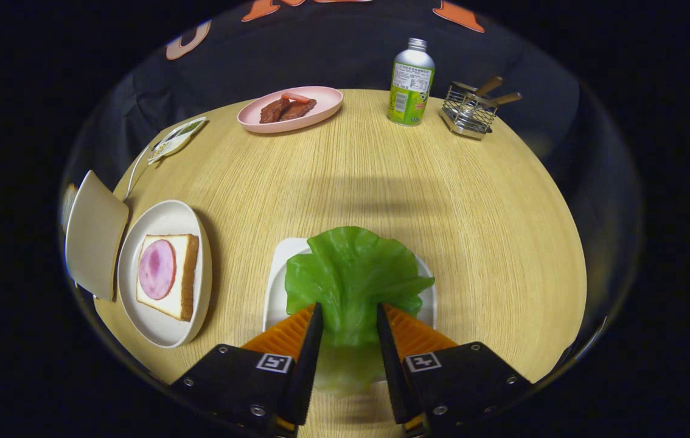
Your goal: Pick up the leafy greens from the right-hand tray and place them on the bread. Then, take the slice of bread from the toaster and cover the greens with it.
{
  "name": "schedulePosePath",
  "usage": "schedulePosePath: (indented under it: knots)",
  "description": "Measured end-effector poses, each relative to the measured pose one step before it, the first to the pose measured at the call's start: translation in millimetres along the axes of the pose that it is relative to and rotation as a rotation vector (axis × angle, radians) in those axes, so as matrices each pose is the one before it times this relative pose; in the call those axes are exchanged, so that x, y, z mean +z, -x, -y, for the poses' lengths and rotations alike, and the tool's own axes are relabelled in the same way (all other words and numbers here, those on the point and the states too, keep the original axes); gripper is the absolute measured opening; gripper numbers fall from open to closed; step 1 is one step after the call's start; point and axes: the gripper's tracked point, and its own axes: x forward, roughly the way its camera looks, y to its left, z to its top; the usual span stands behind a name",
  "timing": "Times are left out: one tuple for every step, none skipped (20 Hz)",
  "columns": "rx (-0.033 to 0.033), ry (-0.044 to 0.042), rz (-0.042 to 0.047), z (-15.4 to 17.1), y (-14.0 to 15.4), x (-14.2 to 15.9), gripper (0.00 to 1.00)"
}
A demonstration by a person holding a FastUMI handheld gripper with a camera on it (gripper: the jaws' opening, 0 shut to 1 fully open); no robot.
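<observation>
My claw (348, 316) stands partly spread, its two fingers flanking the stem end of the leafy greens (351, 274); whether they press the leaf I cannot tell. The greens lie on a white tray (275, 286) on the wooden table (473, 213). Left of it, bread (168, 275) topped with ham (157, 268) sits on a plate (165, 328).

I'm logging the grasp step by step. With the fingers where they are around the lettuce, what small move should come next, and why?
Probably close the fingers. The gripper is open with the near part of the leafy greens lying between its fingers, still on the white tray. Once pinched, lifting toward the bread on the plate beside it seems the likely follow-up.
</observation>
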Motion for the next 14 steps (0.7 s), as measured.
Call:
schedulePosePath:
  knots:
    - [0.00068,0.00475,0.01059,-2.44,0.38,0.98,0.43]
    - [0.00183,0.00011,0.00679,-1.37,-0.26,0.40,0.37]
    - [-0.00209,-0.00477,0.00741,0.87,-0.57,1.13,0.26]
    - [0.00129,-0.01285,0.00507,1.52,0.10,0.78,0.22]
    - [0.01217,-0.02348,0.00714,-0.53,0.58,2.23,0.15]
    - [0.01244,-0.02496,0.01041,-1.20,3.07,1.69,0.12]
    - [0.01364,-0.01468,0.01704,-1.23,4.21,4.59,0.10]
    - [0.01386,-0.00890,0.02361,-2.27,4.91,5.06,0.10]
    - [0.01606,-0.00817,0.02599,-3.70,6.31,6.98,0.10]
    - [0.01676,-0.00272,0.01709,-4.60,6.21,4.14,0.09]
    - [0.02101,0.00320,0.01796,-6.59,5.33,4.94,0.09]
    - [0.01629,0.00367,0.01381,-5.54,5.10,3.20,0.09]
    - [0.01070,0.00292,0.01042,-3.81,4.43,4.10,0.09]
    - [0.01348,0.00652,0.01128,-5.42,2.24,2.36,0.09]
